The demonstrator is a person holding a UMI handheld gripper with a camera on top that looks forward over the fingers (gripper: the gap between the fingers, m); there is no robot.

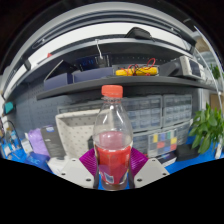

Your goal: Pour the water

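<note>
Only one camera is working here, riding on the hand-held gripper (112,178) and looking forward along its two fingers, which are showing at the bottom centre of the frame. It is sitting very close to a bottle (112,145), which is filling the lower middle of the frame. It is facing level and straight ahead toward a dark shelf (120,85) crossing the upper middle, with a green plant (207,130) showing at the right. The wide lens is bending the room's lines into curves. No second view is sharing the scene.
</note>
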